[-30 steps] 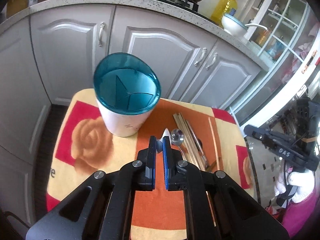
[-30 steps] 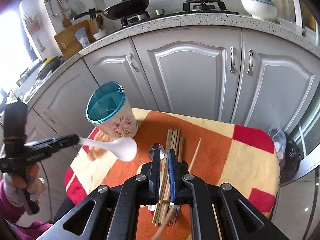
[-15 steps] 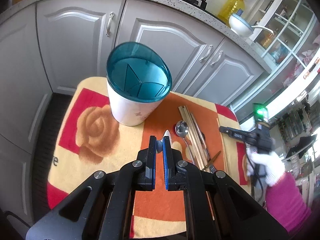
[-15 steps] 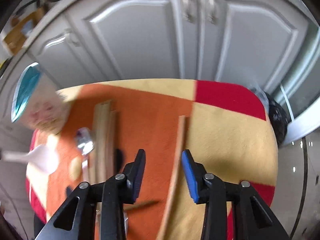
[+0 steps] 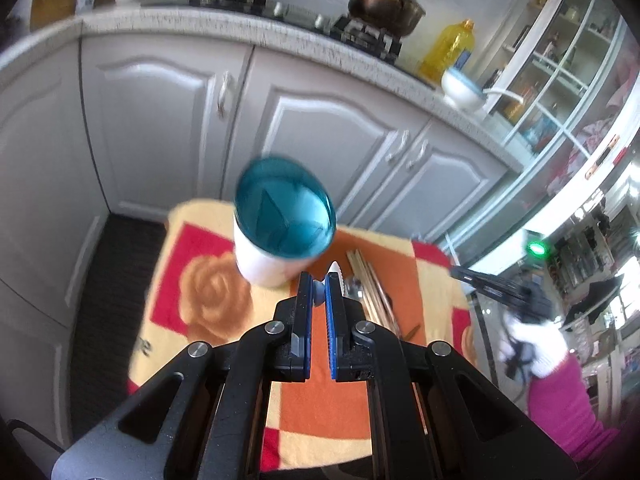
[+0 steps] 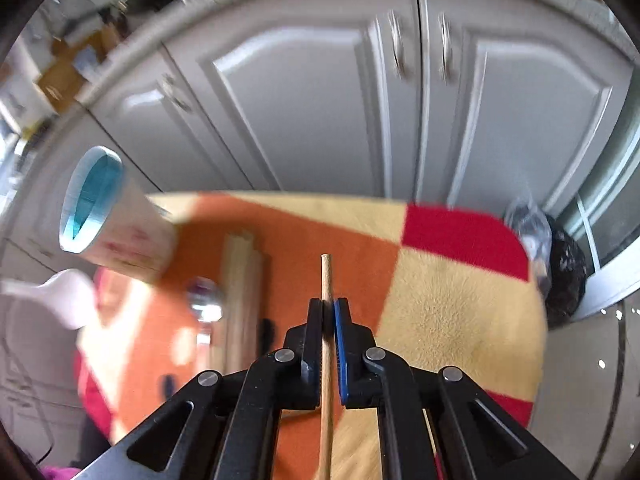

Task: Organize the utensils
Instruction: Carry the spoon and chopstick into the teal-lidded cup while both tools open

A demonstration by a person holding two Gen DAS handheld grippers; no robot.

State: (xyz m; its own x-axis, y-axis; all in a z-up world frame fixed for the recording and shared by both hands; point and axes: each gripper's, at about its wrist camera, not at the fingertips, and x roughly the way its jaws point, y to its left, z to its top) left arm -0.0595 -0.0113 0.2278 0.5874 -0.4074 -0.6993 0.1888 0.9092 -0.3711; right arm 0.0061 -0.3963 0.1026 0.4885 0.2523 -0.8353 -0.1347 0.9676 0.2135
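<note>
A white utensil holder (image 5: 284, 220) with a teal divided inside stands at the back left of the towel-covered table (image 5: 320, 400). My left gripper (image 5: 319, 284) hovers just in front of it, shut on a white plastic spoon (image 6: 68, 300); only the spoon's tip (image 5: 334, 268) pokes past the pads. My right gripper (image 6: 329, 308) is shut on a single wooden chopstick (image 6: 326, 276), which runs straight out between its jaws. Left of it lie a bundle of chopsticks (image 6: 240, 280) and a metal spoon (image 6: 204, 300).
Grey kitchen cabinets (image 6: 300, 100) rise close behind the table. A black bag (image 6: 564, 264) sits on the floor at the right, by a glass door. A gloved hand with a pink sleeve (image 5: 560, 392) holds the right gripper beside the table's right edge.
The right gripper opened, swung right to the lone chopstick and shut on it. The left gripper rose with the white spoon, so the holder now looks smaller and farther.
</note>
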